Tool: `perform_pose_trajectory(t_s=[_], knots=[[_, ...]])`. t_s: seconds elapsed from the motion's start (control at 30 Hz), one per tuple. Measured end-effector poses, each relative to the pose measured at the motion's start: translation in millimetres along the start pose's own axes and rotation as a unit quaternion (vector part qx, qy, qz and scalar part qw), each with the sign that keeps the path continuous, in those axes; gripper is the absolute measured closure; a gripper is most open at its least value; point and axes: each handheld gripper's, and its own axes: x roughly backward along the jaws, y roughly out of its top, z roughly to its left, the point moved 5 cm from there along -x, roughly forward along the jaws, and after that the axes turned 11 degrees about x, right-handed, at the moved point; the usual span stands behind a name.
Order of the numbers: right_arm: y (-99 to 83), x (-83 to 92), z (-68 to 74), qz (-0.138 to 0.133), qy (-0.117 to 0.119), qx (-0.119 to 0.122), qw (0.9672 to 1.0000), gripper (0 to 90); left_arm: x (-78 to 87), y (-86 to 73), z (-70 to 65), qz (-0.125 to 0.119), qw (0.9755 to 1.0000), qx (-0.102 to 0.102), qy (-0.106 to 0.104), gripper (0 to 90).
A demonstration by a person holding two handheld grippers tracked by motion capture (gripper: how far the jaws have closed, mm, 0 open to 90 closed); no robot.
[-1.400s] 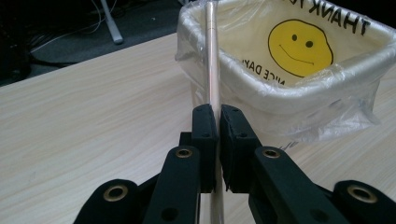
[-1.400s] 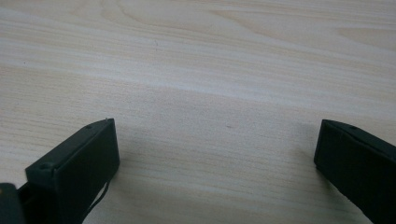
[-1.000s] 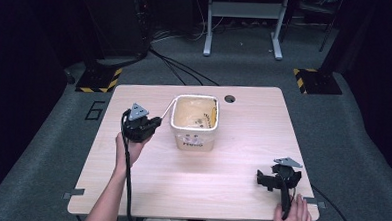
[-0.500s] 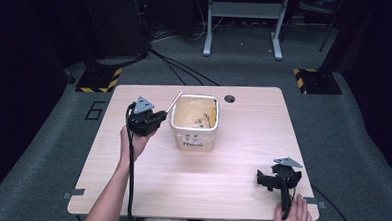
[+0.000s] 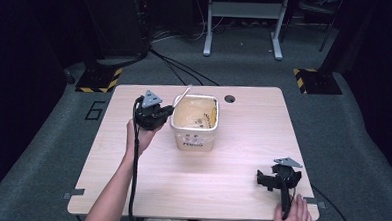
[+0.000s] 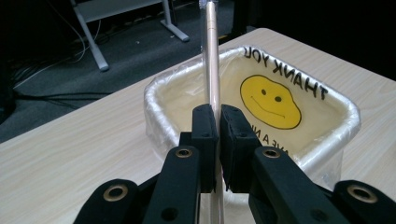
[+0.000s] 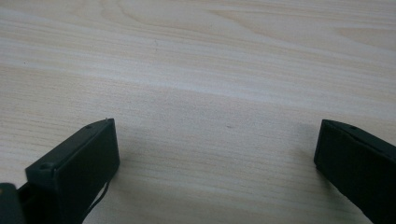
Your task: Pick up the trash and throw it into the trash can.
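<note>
A white square bin (image 5: 194,139) lined with a plastic bag bearing a yellow smiley stands mid-table. My left gripper (image 5: 167,110) hovers just left of it, shut on a thin pale stick (image 5: 182,95) in a clear wrapper. The stick slants up and away over the bin's left rim. In the left gripper view the jaws (image 6: 217,116) pinch the stick (image 6: 212,56) with the bin (image 6: 327,154) right behind it. My right gripper (image 5: 267,180) rests near the table's front right corner. It stands open (image 7: 215,140) over bare wood, nothing between its fingers.
A round cable hole (image 5: 229,98) sits in the table (image 5: 130,187) behind the bin. Beyond the far edge lie floor cables, a grey stand's legs (image 5: 242,40) and striped black-and-yellow bases (image 5: 313,80).
My left gripper has risen and moved away from the person, toward the bin's far-left corner, carrying the stick. The right gripper has stayed put.
</note>
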Motion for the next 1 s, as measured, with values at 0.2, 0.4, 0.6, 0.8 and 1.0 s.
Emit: perform_pose_trajectory(t_s=[0.2, 0.4, 0.6, 0.8, 1.0], knots=[[0.0, 0.0, 0.0, 0.000, 0.000, 0.000, 1.0000, 0.0, -5.7, 6.6, -6.3, 0.000, 1.0000, -0.008, -0.006, 84.5], [0.0, 0.0, 0.1, 0.000, 0.000, 0.000, 1.0000, 0.0, -10.9, 14.5, -10.8, -0.002, 0.9998, -0.016, -0.011, 84.5], [0.0, 0.0, 0.0, 0.000, 0.000, 0.000, 1.0000, 0.0, -18.1, 23.7, -16.1, -0.003, 0.9996, -0.022, -0.020, 84.5], [0.0, 0.0, -0.1, 0.000, -0.001, 0.000, 1.0000, 0.0, -27.2, 35.4, -23.8, -0.006, 0.9991, -0.031, -0.030, 84.5], [-0.1, 0.0, -0.1, 0.000, -0.001, 0.000, 1.0000, 0.0, -40.5, 42.8, -28.9, -0.006, 0.9989, -0.032, -0.035, 84.6]])
